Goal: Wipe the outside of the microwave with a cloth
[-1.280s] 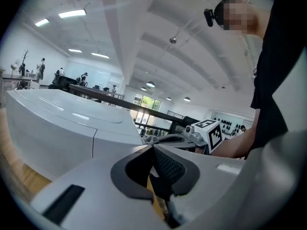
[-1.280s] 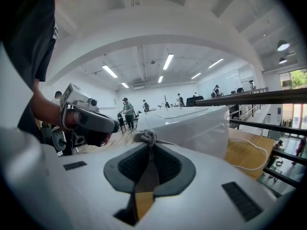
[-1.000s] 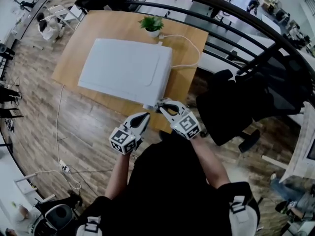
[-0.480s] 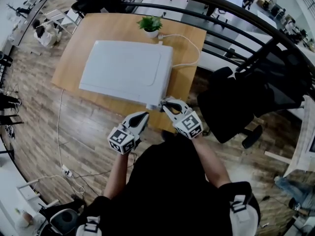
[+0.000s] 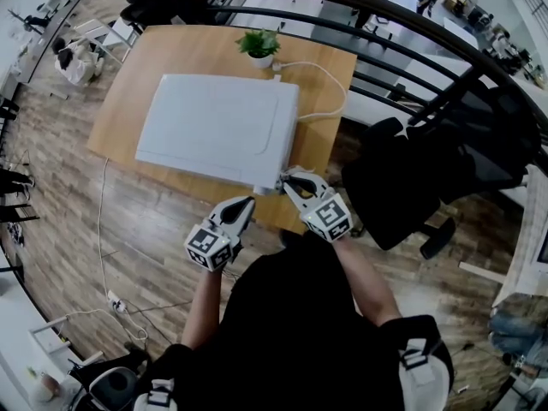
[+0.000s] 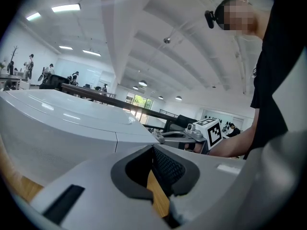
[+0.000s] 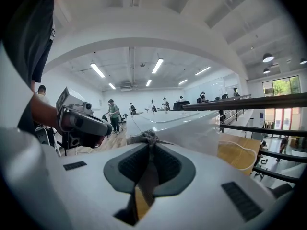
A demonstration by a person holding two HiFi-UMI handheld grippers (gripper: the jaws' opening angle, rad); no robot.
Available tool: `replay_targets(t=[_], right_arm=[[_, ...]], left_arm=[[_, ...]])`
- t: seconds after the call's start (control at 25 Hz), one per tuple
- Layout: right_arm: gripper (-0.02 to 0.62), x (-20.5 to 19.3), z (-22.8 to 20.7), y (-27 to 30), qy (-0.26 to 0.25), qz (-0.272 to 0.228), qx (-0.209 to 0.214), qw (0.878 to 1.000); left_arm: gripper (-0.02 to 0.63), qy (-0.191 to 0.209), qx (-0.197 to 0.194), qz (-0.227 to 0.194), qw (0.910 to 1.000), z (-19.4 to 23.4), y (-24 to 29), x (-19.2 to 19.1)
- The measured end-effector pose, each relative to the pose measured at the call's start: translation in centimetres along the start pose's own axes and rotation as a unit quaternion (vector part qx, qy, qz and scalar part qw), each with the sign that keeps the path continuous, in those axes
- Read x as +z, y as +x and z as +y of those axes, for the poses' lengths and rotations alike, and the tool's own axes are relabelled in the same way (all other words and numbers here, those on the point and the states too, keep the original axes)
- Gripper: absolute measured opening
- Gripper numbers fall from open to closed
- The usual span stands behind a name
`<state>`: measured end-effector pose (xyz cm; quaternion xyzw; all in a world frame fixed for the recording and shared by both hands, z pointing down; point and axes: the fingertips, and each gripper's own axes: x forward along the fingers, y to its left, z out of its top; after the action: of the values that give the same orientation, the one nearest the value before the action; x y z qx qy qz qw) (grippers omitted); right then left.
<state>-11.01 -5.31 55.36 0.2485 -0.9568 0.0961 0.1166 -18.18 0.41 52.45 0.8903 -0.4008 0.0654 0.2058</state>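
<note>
The white microwave (image 5: 218, 127) stands on a wooden table (image 5: 163, 50). At its near right corner my right gripper (image 5: 289, 181) is shut on a bunched grey cloth (image 7: 143, 138), and the cloth touches that corner. In the right gripper view the microwave's side (image 7: 192, 128) rises just past the cloth. My left gripper (image 5: 242, 207) hovers off the table's front edge, below the microwave's front. Its jaws are shut with nothing between them. The left gripper view shows the microwave's top (image 6: 62, 119) and the right gripper (image 6: 178, 135) to the right.
A small potted plant (image 5: 262, 43) stands behind the microwave, with a white cable (image 5: 330, 84) looping over the table's right part. A black office chair (image 5: 411, 178) stands close on the right. A dark railing (image 5: 385, 24) runs behind the table.
My left gripper has drifted a little down and left, away from the microwave's front. The right gripper stays at the near right corner with the cloth.
</note>
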Motion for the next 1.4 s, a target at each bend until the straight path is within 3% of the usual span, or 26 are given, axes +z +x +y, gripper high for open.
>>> replay_targets(t=[0.92,1.4], right_arm=[[0.028,1.5,-5.8,2.0,0.018,-0.016,-0.011,1.0],[0.028,2.1,-10.9,3.9,0.027,-0.038,-0.031,0.998]], left_arm=[[0.003,-0.003,0.007,0.005,1.0,1.7,2.6,1.9],[0.003,-0.004,0.018,-0.002,0.9998,2.3,3.2,3.1]])
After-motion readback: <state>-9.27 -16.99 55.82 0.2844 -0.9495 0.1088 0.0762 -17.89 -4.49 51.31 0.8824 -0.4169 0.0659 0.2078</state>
